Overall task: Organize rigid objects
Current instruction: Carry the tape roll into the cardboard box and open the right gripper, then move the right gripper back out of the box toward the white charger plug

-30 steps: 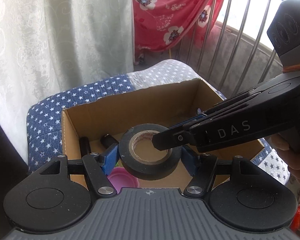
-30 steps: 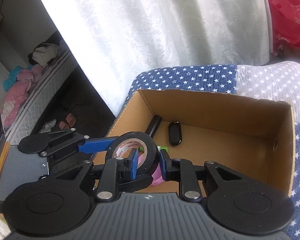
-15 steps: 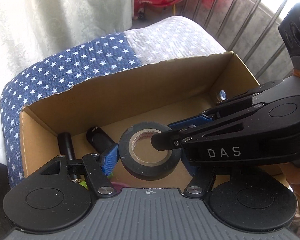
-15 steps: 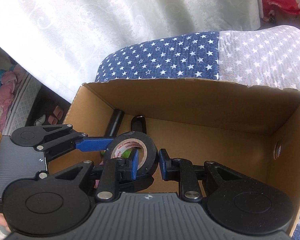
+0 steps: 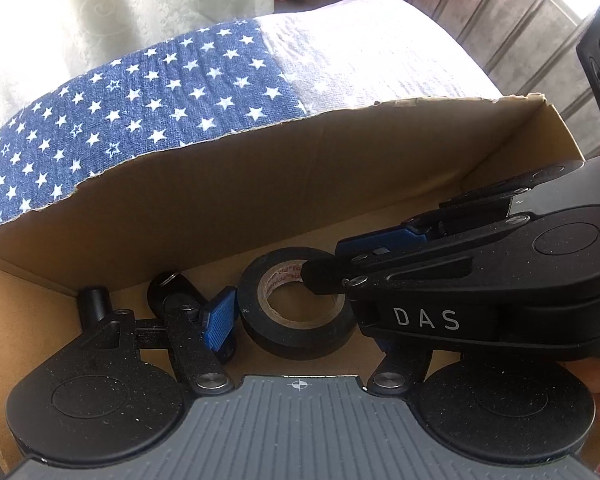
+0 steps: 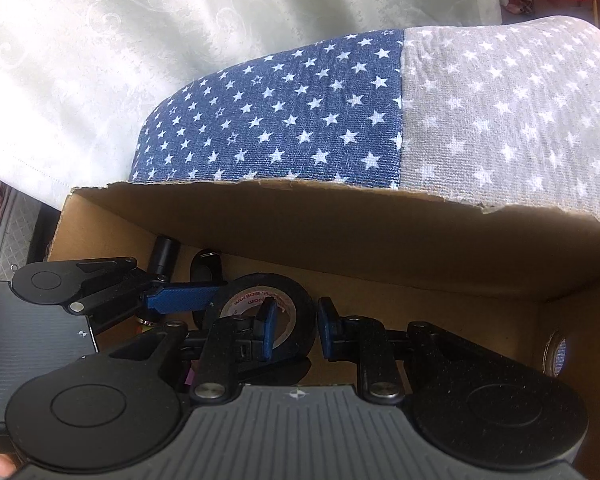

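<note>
A: Where's the tape roll (image 5: 296, 312)?

B: Low inside the cardboard box (image 5: 228, 200), between the left gripper's (image 5: 300, 320) fingers; left pad stands just off it, so jaws look parted. Right gripper (image 6: 296, 322) pinches the roll's wall, one finger through the core.

A: Next?

B: I'd set it flat on the floor, beside the black tube (image 5: 94, 300), then part the right fingers and lift straight out

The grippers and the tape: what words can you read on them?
"DAS": white letters on the side of the right gripper, seen in the left wrist view.
Red print on the inner core of the black tape roll: too small and curved to read for sure.
Nothing else in the cardboard box shows readable text.
</note>
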### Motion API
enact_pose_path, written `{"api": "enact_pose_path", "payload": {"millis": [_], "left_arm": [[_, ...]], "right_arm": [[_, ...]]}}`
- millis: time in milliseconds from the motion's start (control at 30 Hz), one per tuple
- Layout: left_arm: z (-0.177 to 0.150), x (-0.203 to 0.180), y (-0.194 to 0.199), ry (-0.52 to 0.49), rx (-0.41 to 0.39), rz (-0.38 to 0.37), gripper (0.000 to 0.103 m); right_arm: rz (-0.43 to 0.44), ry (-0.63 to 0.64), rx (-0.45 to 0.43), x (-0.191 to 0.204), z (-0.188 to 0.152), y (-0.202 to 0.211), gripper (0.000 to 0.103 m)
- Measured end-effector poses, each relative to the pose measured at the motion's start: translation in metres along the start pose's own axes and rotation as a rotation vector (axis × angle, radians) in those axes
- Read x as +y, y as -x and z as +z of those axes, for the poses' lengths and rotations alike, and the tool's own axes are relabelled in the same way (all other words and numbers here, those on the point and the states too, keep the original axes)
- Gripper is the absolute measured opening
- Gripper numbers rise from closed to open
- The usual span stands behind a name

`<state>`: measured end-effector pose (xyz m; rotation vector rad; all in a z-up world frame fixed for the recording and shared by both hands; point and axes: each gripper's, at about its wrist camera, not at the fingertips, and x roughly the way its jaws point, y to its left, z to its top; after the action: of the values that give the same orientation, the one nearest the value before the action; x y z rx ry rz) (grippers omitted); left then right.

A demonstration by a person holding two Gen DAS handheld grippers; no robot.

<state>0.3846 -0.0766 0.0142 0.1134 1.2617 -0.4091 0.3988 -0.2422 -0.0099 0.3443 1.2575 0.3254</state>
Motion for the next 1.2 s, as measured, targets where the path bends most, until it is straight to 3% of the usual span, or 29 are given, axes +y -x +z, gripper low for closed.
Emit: {"api": "enact_pose_path", "payload": {"millis": [267,500,667,867,933,967,1000,1033,1200], "left_arm": [[-0.005,0.0,0.022,0.009,-0.052,0.009,0.07],[-0.026,-0.003,0.065,-0.016,-0.134,0.011,0.073],[-0.043,0.001,0.096,-0.029,-0.215,0.008,0.073],[-0.09,0.003,0.153,-0.048,-0.361,-0.006,0.075],[-0.115,0.001,0.169,-0.044,-0.431,-0.014,0.075],[-0.127,0.0,0.174,-0.04,-0.463,-0.031,0.076],[-0.142,-0.002,0.176,-0.038,-0.496,-0.059,0.077],[-0.156,-0.004,0.176,-0.033,-0.524,-0.087,0.078],[-0.214,-0.023,0.149,-0.02,-0.587,-0.134,0.078]], "right_arm": [[0.028,-0.028,-0.031,-0.002,-0.003,0.013,0.025],[0.098,-0.027,-0.121,0.005,-0.028,0.064,0.025],[0.159,-0.014,-0.225,0.012,-0.063,0.116,0.025],[0.224,0.031,-0.394,0.022,-0.127,0.185,0.026],[0.231,0.061,-0.456,0.026,-0.152,0.201,0.028],[0.233,0.078,-0.486,0.026,-0.165,0.207,0.037],[0.233,0.093,-0.516,0.026,-0.178,0.209,0.053],[0.227,0.106,-0.549,0.026,-0.192,0.209,0.06],[0.166,0.077,-0.557,0.019,-0.236,0.177,0.063]]}}
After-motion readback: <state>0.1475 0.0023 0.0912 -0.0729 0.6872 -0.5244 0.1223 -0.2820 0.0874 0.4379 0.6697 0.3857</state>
